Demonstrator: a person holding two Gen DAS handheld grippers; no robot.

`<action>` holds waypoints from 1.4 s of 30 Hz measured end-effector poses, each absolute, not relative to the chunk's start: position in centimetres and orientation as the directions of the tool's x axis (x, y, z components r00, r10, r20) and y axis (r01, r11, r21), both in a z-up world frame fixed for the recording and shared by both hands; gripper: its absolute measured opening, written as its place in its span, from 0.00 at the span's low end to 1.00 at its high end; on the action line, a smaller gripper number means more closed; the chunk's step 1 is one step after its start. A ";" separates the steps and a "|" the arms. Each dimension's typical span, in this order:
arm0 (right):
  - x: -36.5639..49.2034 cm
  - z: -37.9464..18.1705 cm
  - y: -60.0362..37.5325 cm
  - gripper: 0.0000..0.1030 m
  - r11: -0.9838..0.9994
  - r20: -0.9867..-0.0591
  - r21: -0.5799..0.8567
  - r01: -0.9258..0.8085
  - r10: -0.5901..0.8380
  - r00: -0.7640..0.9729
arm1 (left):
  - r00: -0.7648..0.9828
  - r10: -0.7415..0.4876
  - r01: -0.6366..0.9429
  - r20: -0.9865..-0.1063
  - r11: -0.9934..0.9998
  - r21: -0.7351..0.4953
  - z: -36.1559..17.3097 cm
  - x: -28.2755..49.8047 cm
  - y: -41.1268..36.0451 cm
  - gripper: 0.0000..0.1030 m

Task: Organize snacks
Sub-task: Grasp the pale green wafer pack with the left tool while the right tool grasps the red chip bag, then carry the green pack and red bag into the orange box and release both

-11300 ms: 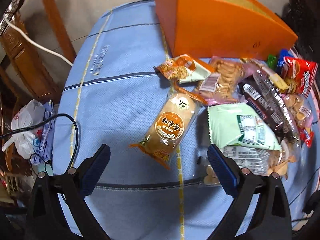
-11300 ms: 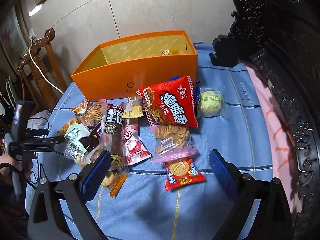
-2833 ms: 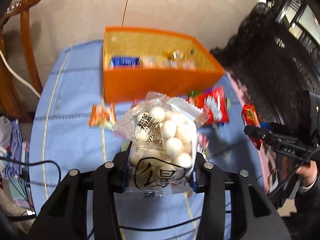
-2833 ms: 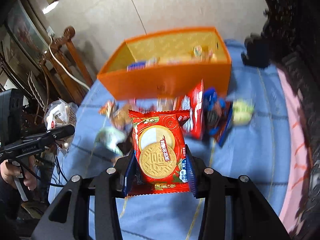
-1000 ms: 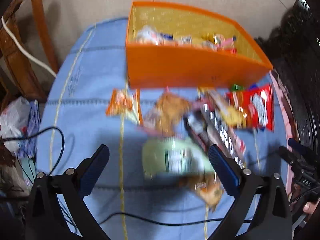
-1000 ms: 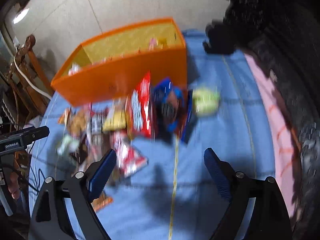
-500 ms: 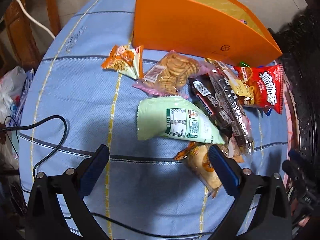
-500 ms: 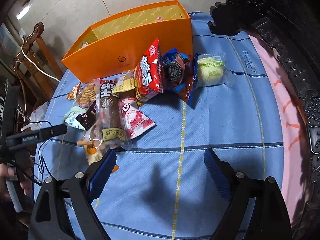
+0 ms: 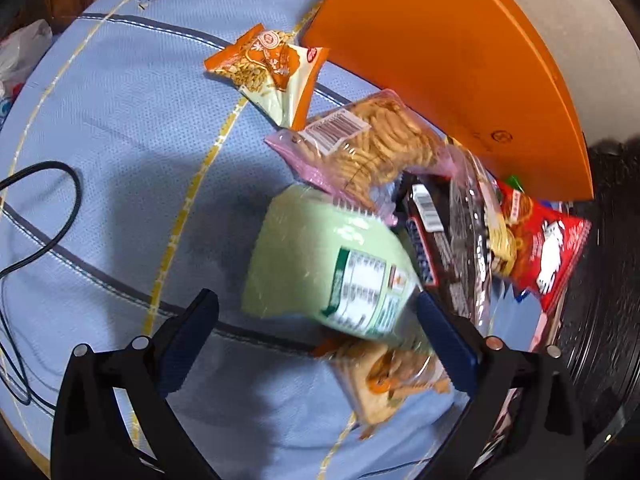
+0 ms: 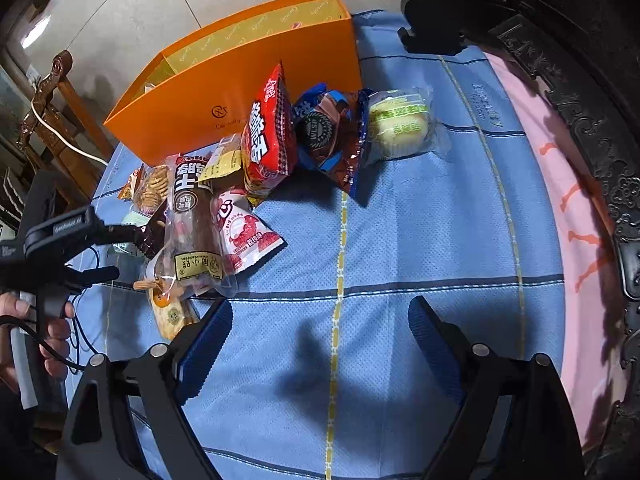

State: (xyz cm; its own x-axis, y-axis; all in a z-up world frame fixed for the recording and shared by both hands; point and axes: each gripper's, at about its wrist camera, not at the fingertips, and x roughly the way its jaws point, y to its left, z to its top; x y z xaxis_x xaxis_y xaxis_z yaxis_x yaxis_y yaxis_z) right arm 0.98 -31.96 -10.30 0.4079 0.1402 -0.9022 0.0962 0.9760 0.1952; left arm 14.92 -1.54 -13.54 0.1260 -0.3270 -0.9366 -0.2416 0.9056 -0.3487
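Note:
In the left wrist view a pale green packet (image 9: 320, 264) lies on the blue tablecloth (image 9: 120, 140), just ahead of and between the fingers of my open left gripper (image 9: 318, 316); the pads do not press on it. Around it lie a biscuit bag (image 9: 372, 148), an orange snack packet (image 9: 268, 64), a dark chocolate bar (image 9: 432, 232), a red packet (image 9: 540, 240) and a cracker packet (image 9: 392, 376). The orange box (image 9: 440, 60) stands behind them. My right gripper (image 10: 320, 316) hangs open and empty over bare cloth, short of the red packet (image 10: 268, 136), a blue-brown packet (image 10: 332, 140) and a green cake packet (image 10: 400, 124).
A black cable (image 9: 60, 208) loops over the cloth at the left. The right wrist view shows a person's hand (image 10: 52, 332) holding the left gripper, a wooden chair (image 10: 52, 120), dark carved furniture (image 10: 600, 120) and a pink strip (image 10: 560, 208) along the right edge.
My left gripper has dropped closer to the snack pile and rolled, so the green packet now sits large between its fingers. The right gripper has barely moved and stays open.

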 end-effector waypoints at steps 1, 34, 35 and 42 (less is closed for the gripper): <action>1.2 -10.4 -31.8 0.87 0.976 -0.903 0.196 0.092 0.143 0.406 | 0.116 -0.323 -0.245 -0.939 0.907 -0.343 -13.7 15.3 -1.8 0.95; 14.6 -10.2 -27.3 0.31 0.987 -0.878 0.017 -0.159 0.091 0.470 | 0.254 -0.209 -0.056 -0.944 0.972 -0.230 -10.8 13.5 -0.2 0.21; 14.6 -10.2 -26.8 0.29 0.984 -0.877 0.011 -0.179 0.096 0.472 | 0.252 -0.206 -0.055 -0.946 0.973 -0.226 -11.0 13.5 -0.2 0.21; 13.5 -10.0 -25.3 0.23 0.959 -0.883 0.117 -0.260 0.220 0.415 | 0.246 -0.207 -0.056 -0.947 0.972 -0.227 -11.2 13.5 -0.3 0.22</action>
